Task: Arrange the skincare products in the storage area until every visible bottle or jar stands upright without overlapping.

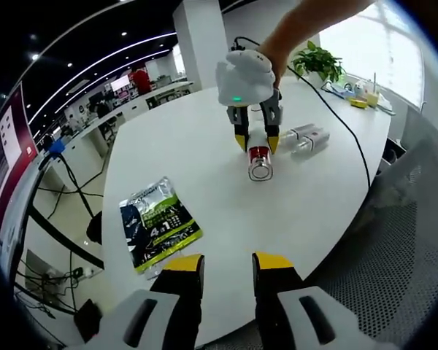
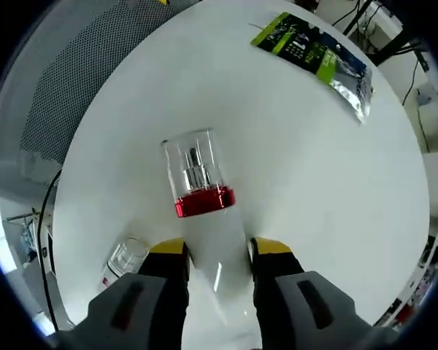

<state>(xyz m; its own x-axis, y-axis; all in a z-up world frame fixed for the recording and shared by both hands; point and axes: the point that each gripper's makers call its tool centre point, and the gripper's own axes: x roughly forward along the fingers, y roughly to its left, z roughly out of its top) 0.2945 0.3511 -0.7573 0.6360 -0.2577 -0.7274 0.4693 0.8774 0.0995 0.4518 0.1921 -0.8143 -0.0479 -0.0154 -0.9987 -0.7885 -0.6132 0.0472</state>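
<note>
The right claw point(image 2: 217, 251) gripped a white bottle point(image 2: 204, 211) lying on the counter point(image 2: 314, 168), its clear cap pointing away. The left claw point(image 1: 228, 266) hovered narrowly parted, holding nothing.

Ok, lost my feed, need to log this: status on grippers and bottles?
Right hand-held gripper around the red-banded bottle, lying flat. Left hand-held gripper open, idle. Second bottle also down. Foil pouch off to the side.

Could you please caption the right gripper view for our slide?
Right gripper straddles a white bottle with red collar and clear cap lying on the round white table.
</note>
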